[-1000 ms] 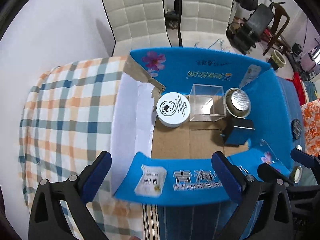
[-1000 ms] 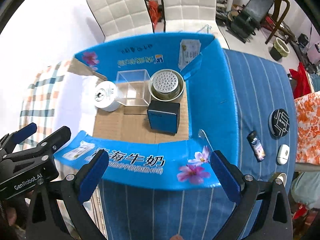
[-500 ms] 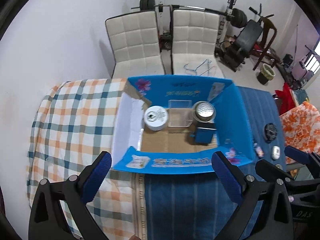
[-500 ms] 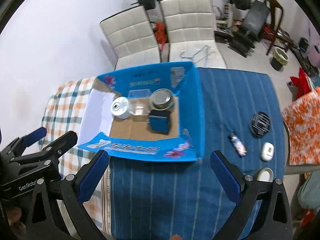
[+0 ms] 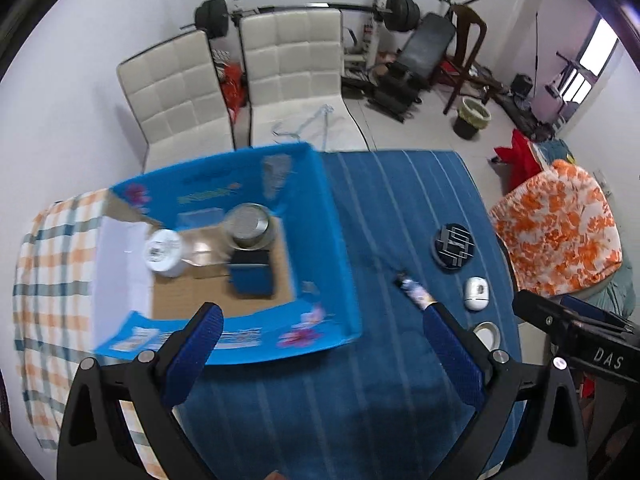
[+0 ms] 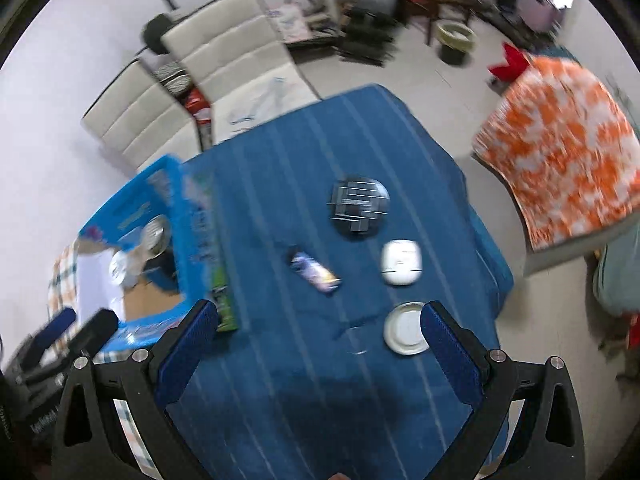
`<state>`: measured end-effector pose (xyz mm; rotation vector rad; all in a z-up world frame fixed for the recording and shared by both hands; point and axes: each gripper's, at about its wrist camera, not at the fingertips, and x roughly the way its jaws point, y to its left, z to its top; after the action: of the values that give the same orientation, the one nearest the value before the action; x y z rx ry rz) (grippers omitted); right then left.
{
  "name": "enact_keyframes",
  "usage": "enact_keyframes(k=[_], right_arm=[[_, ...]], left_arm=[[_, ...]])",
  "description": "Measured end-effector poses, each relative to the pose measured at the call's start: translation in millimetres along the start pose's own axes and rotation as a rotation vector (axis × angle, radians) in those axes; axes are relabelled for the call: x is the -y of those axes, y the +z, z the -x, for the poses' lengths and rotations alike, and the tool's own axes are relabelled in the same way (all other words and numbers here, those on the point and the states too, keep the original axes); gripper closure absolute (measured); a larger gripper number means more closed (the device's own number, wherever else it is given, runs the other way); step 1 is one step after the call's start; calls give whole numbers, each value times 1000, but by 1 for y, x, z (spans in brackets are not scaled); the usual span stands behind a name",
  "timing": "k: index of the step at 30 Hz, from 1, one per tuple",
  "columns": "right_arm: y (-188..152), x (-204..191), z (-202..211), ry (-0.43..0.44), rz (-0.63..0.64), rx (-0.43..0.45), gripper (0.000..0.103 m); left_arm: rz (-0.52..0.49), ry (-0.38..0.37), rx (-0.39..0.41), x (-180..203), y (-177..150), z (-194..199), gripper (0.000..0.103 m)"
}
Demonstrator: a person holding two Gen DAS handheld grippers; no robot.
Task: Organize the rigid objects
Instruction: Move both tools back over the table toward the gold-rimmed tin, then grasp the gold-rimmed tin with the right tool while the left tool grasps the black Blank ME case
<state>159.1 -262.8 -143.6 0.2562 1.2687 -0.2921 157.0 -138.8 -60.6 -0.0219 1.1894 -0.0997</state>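
Note:
A blue cardboard box (image 5: 340, 264) (image 6: 200, 216) on the table holds a white round tin (image 5: 164, 252), a clear plastic cube (image 5: 200, 236), a metal tin (image 5: 248, 224) and a dark blue box (image 5: 252, 276). On the blue striped cloth to its right lie a black round disc (image 6: 359, 206) (image 5: 453, 246), a small patterned lighter-like item (image 6: 316, 273) (image 5: 414, 292), a white oval case (image 6: 401, 267) (image 5: 476, 293) and a white round lid (image 6: 405, 334) (image 5: 487, 334). My left gripper (image 5: 320, 346) and my right gripper (image 6: 318, 350) are both open and empty, held high above the table.
A checked cloth (image 5: 44, 248) covers the table's left part. Two white padded chairs (image 5: 240, 92) stand behind the table. Gym gear (image 5: 404, 52) and a bin (image 5: 472, 116) are at the back. An orange flowered cover (image 6: 560, 152) lies to the right.
Both grippers have risen and swung right, away from the box. The loose items on the blue cloth now sit in the middle of the right wrist view. Both stay open.

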Motion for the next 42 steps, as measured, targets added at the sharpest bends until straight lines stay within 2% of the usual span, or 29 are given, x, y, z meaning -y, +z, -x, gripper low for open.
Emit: enact_keyframes(k=[5,7,10,13,16,19,23,27,35,39,42], right_arm=[[5,57,-38,-74,-28,-60,0],[0,77,-67,-97,-48,-114,0],[-13,98,-106,-85,-88,-204,0],[-28,106,-140,-64,-104,-282,7],[-39,106,-161,-67,-83,-320,21],[-41,102,-164,-41,-70,-303,22],[-43,91,-169,-28,-59,-348,36],[-44,96,-173,5,-80,-374,34],[-42,79,-181,-93,-15,-339,31],[-47,72,-181,-110,16,-324,32],[-50,70,-176,-85,18,-310,33]], left_arm=[[3,-40,-89,51,2,-49,0],[-10,-35,-127,68,0,-69,0],[-45,20,-180,88,-7,-103,0],[-80,67,-236,100,-16,-132,0],[-118,114,-285,108,-27,-153,0],[-142,149,-307,111,-33,-164,0],[-162,167,-317,115,-36,-167,1],[-172,170,-318,118,-36,-165,1],[-199,184,-318,119,-39,-172,1],[-204,198,-313,121,-40,-173,2],[-216,194,-315,122,-43,-171,2]])
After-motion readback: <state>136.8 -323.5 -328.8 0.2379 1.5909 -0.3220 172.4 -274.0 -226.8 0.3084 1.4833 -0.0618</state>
